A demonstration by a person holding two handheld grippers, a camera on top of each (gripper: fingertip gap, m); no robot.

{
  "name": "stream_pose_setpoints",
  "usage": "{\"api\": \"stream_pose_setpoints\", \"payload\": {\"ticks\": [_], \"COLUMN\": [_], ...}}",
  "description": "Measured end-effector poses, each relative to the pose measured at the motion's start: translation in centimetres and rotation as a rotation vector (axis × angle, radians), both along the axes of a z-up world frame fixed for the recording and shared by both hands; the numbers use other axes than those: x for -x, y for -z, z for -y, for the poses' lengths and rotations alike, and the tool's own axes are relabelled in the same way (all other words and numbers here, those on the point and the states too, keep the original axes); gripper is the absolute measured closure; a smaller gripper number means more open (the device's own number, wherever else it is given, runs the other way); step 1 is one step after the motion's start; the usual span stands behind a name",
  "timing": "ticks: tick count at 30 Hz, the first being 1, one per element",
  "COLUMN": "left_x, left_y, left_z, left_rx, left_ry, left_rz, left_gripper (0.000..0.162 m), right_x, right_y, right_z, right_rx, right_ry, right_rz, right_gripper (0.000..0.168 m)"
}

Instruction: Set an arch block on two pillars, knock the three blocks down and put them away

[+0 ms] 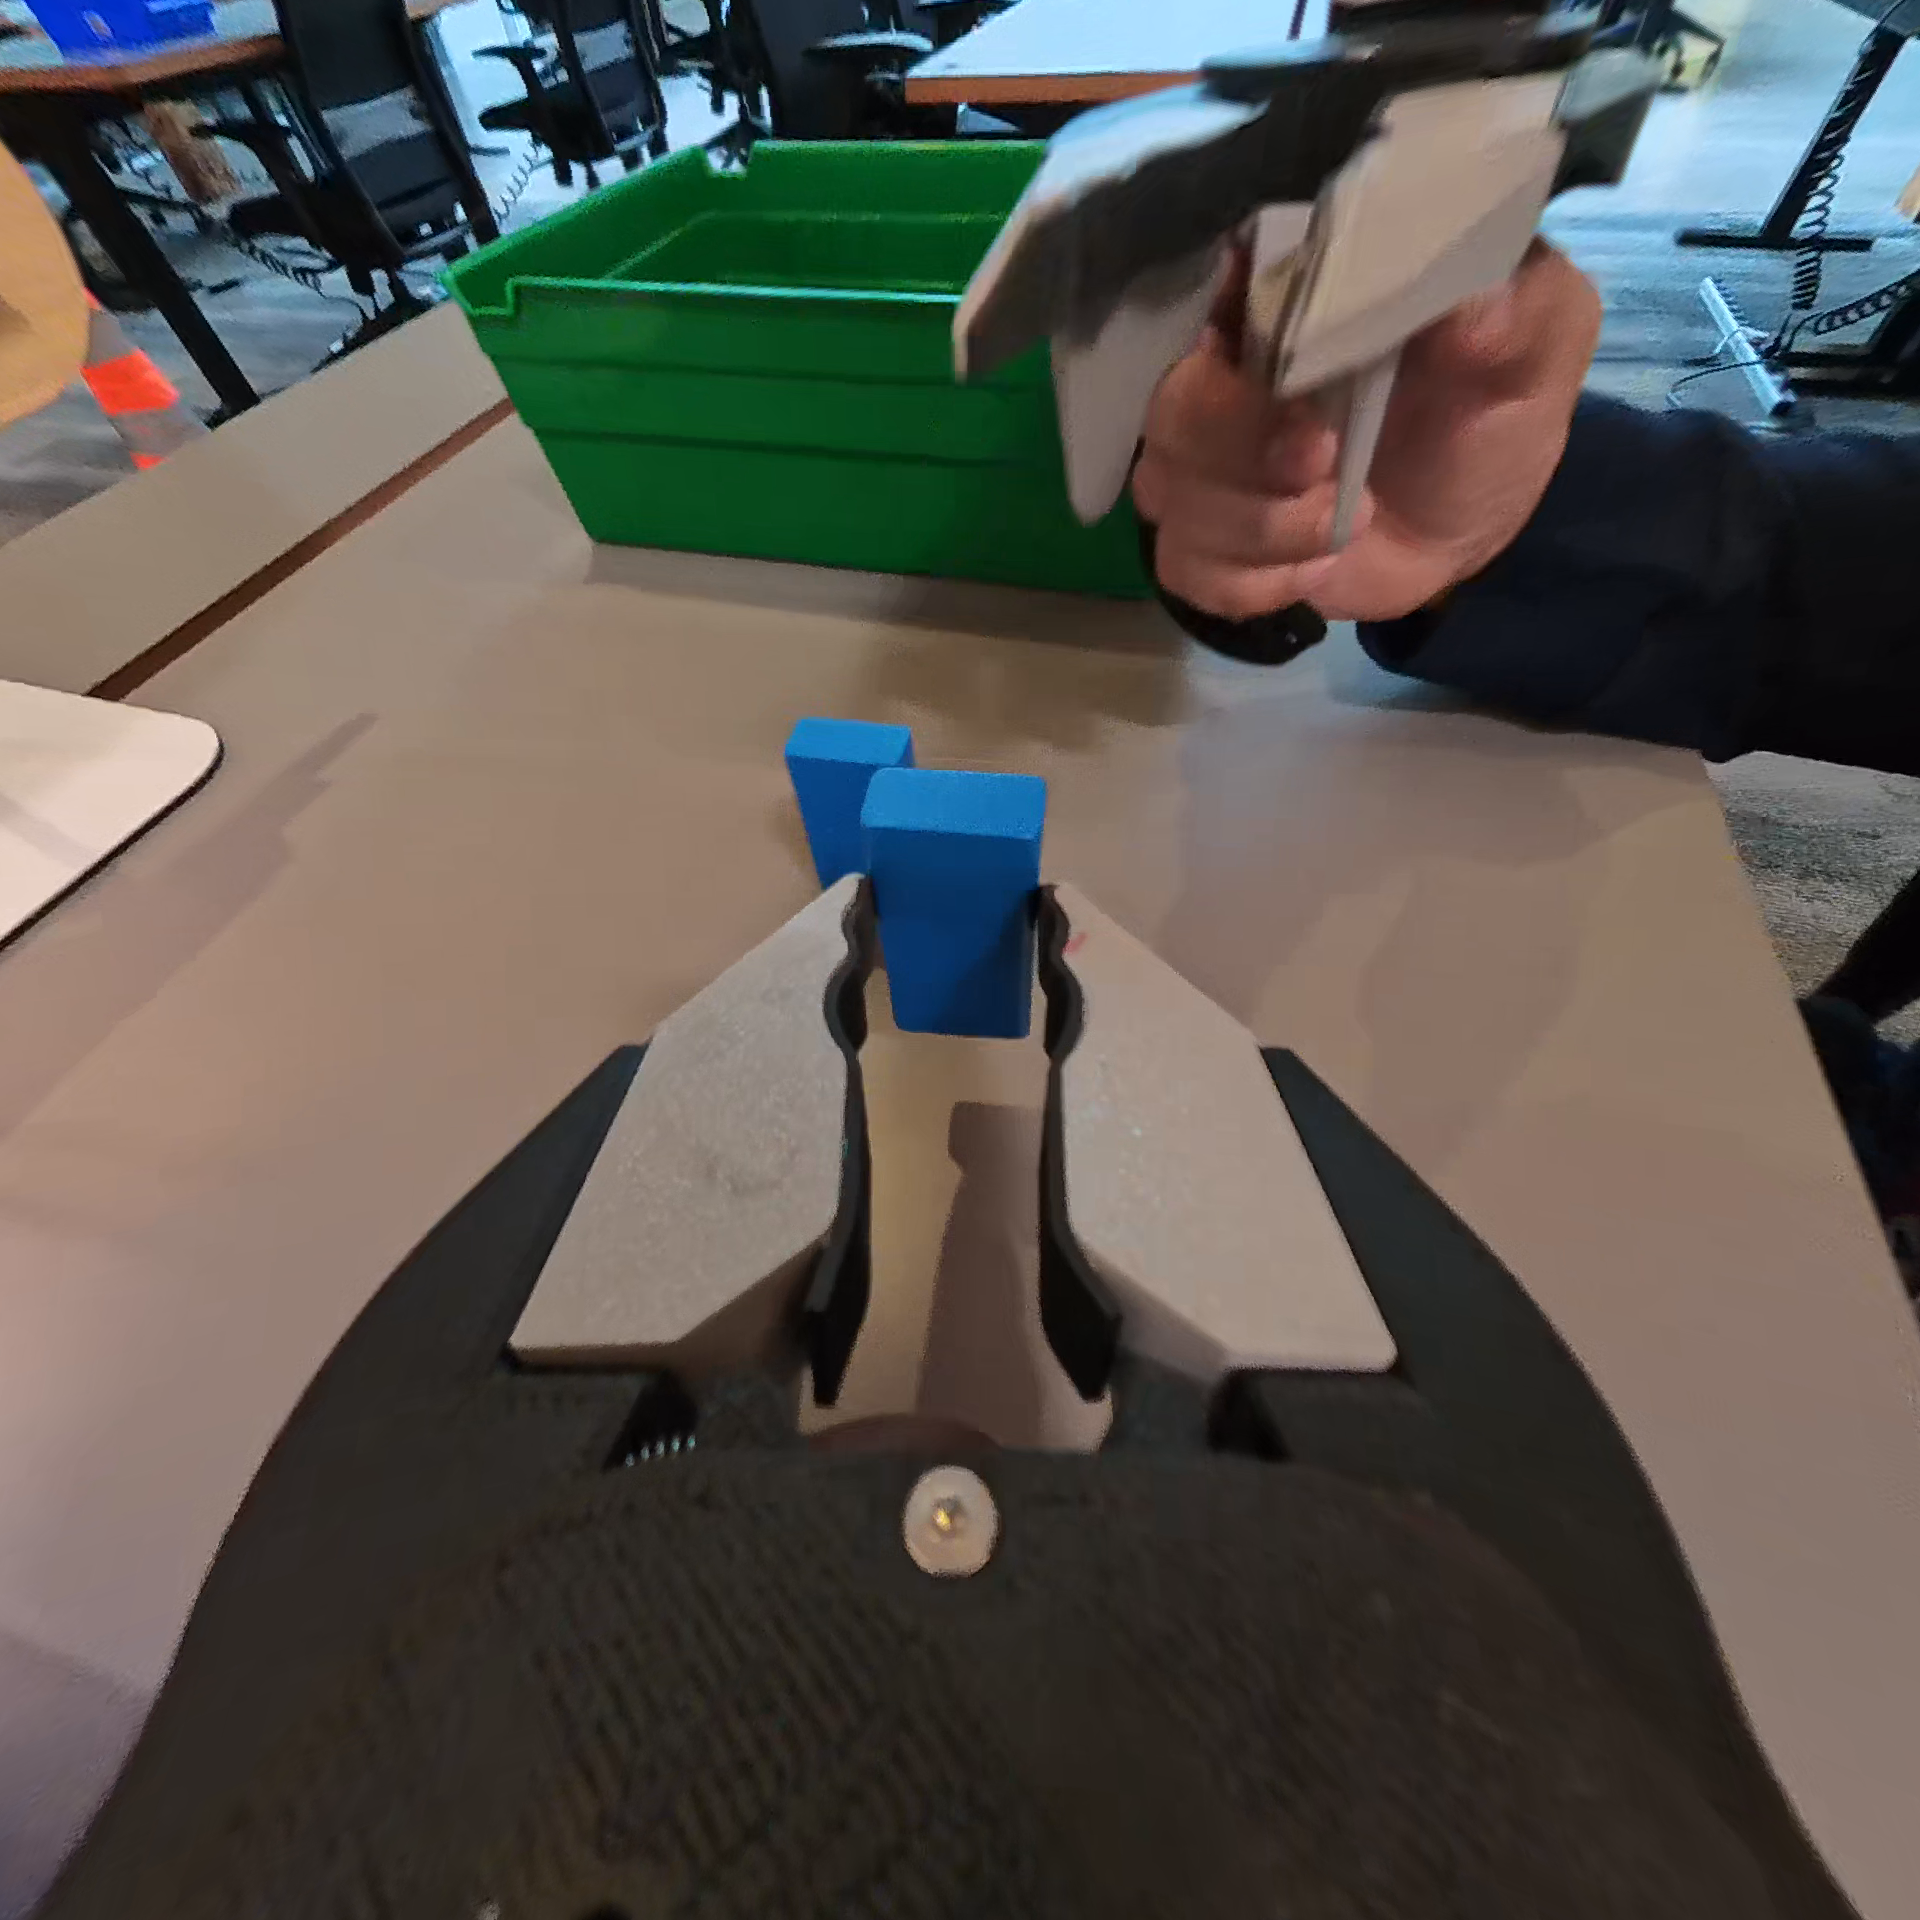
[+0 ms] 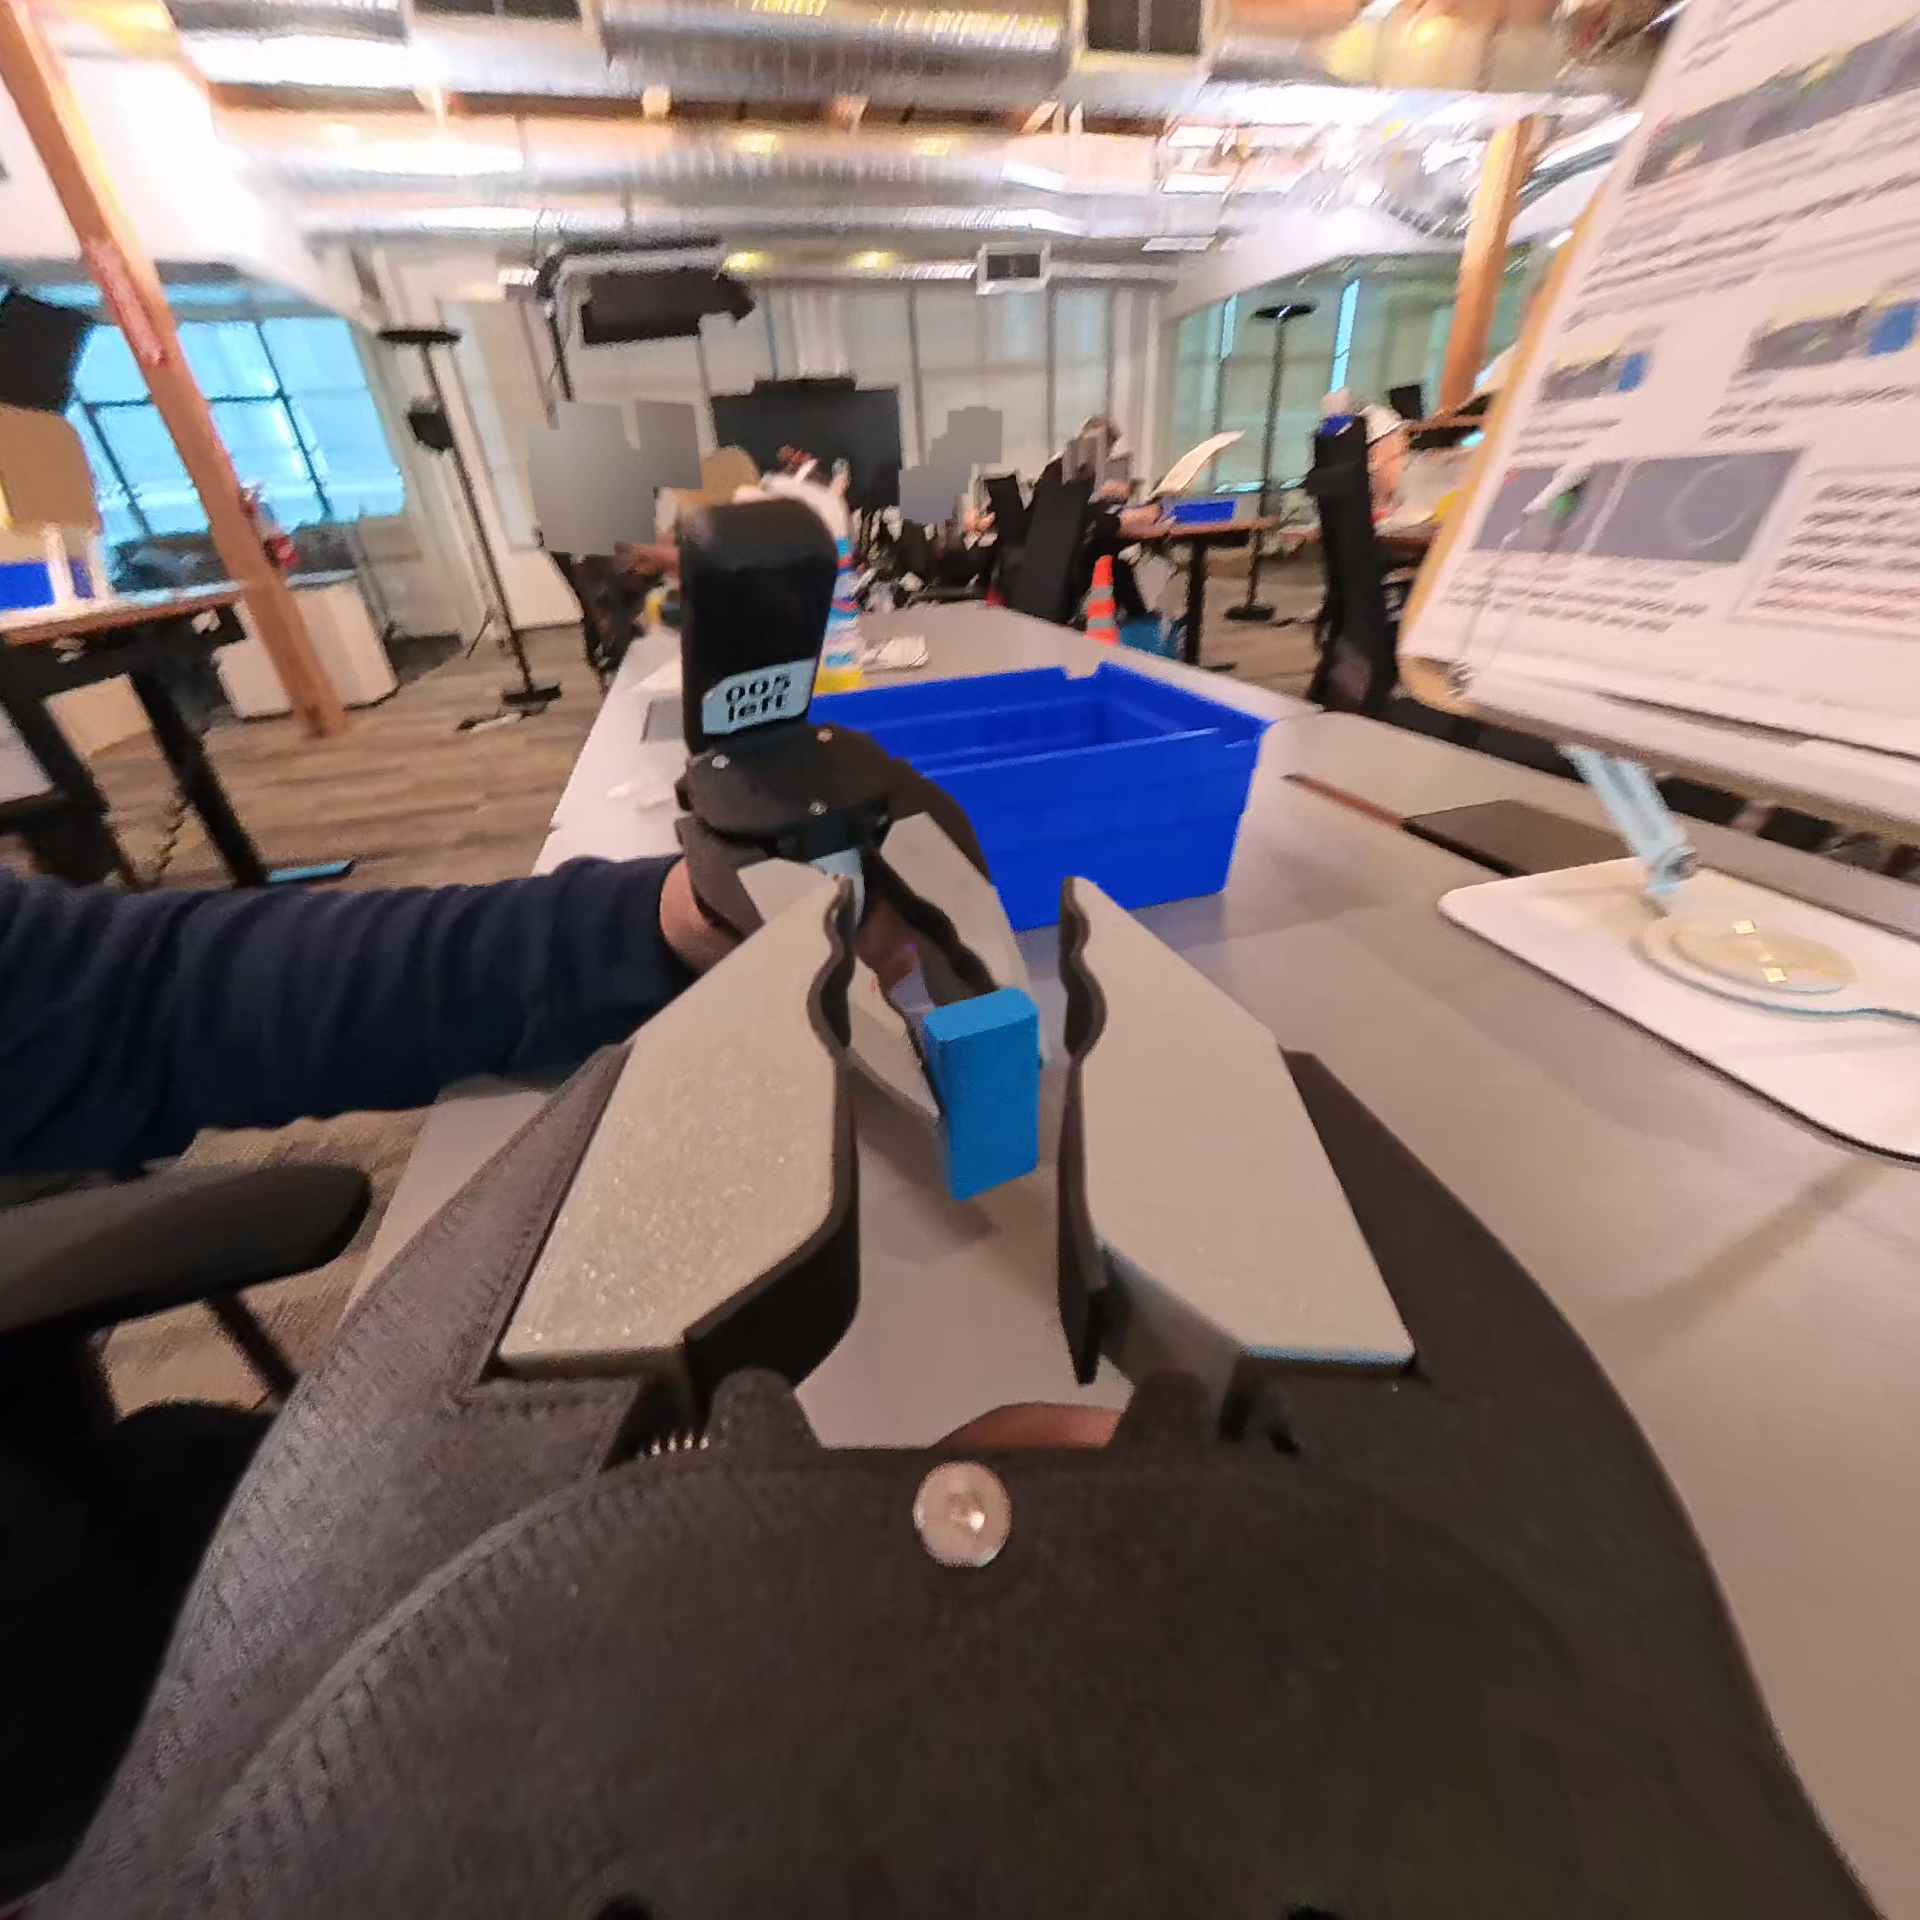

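Observation:
My left gripper (image 1: pixel 951 904) is shut on a blue pillar block (image 1: pixel 954 914), gripping its two sides low over the grey table (image 1: pixel 520 935). In the right wrist view the same block (image 2: pixel 982 1101) leans a little in the left gripper's fingers (image 2: pixel 935 935). A second blue pillar block (image 1: pixel 840 795) stands upright on the table just behind and left of the held one. My right gripper (image 2: pixel 956 935) is open and empty, held in the air above and right of the blocks; in the left wrist view it (image 1: pixel 1039 416) hangs in front of the green bin. No arch block is in view.
A green bin (image 1: pixel 790 364) stands at the far side of the table. A blue bin (image 2: pixel 1091 790) stands beyond the left gripper. A white stand base (image 2: pixel 1714 987) carrying a tilted board sits to the right. A white pad (image 1: pixel 83 779) lies at the left. The table edge (image 1: pixel 1766 935) runs close on the right. The grippers' ends are close to 9 cm from one another.

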State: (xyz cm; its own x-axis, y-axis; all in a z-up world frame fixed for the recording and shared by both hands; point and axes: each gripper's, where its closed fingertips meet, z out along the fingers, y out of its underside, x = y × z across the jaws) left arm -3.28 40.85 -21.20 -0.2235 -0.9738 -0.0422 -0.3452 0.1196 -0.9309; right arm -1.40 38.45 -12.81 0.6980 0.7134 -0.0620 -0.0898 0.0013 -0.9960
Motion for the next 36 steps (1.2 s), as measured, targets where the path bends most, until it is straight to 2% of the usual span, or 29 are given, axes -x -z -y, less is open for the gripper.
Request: {"api": "stream_pose_setpoints", "payload": {"ticks": [4, 11, 18, 22, 36], "left_x": [-0.2, -1.5, -0.4, 0.0, 0.0], "left_y": [0.2, 2.8, 2.4, 1.9, 3.5], "left_z": [-1.2, -3.0, -4.5, -4.3, -4.6], "left_rx": [0.012, -0.047, -0.039, -0.030, -0.108], "left_ry": [0.036, 0.047, 0.019, 0.033, 0.036], "left_rz": [0.005, -0.099, -0.072, -0.038, -0.132], "left_gripper": [0.133, 0.134, 0.133, 0.134, 0.133], "right_x": [-1.6, -1.3, -0.8, -0.6, -0.3], "right_y": [-0.9, -0.6, 0.0, 0.3, 0.7], "right_z": [-0.1, -0.2, -0.4, -0.4, -0.4], "right_rx": [-0.019, -0.004, 0.012, 0.020, 0.027], "right_ry": [0.042, 0.029, 0.017, 0.013, 0.002], "right_rz": [-0.066, -0.058, -0.040, -0.032, -0.009], "right_gripper": [0.135, 0.135, 0.136, 0.136, 0.136]}}
